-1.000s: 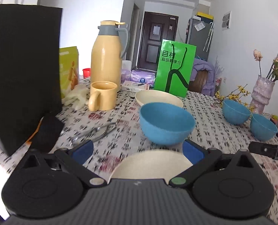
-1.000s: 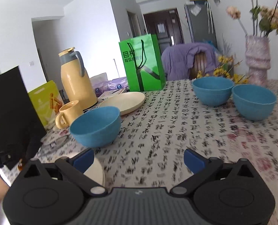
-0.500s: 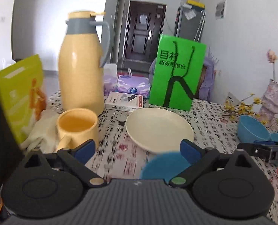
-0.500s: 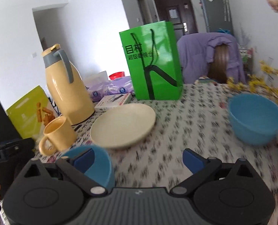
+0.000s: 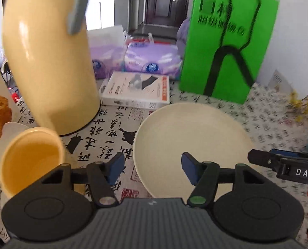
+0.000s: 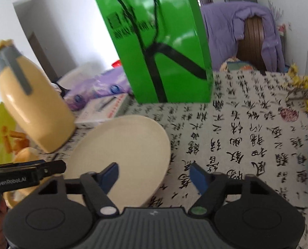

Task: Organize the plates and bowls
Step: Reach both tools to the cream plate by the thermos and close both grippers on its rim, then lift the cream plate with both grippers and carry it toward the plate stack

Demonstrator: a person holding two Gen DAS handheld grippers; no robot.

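Between both grippers' closing jaws, cream plate (image 5: 192, 137) rim, not yet pinched.

It was a lived-in home, a dining table (image 6: 247, 137) under a calligraphy-print cloth serving as the landmark. On it stood a yellow thermos jug (image 5: 48, 62), a matching mug (image 5: 29, 166), a cream plate (image 5: 191, 137) and a green shopping bag (image 6: 160, 47). Beyond the table's far edge were a dark entrance door (image 5: 162, 0) and a chair (image 6: 253, 41) draped with a purple jacket.
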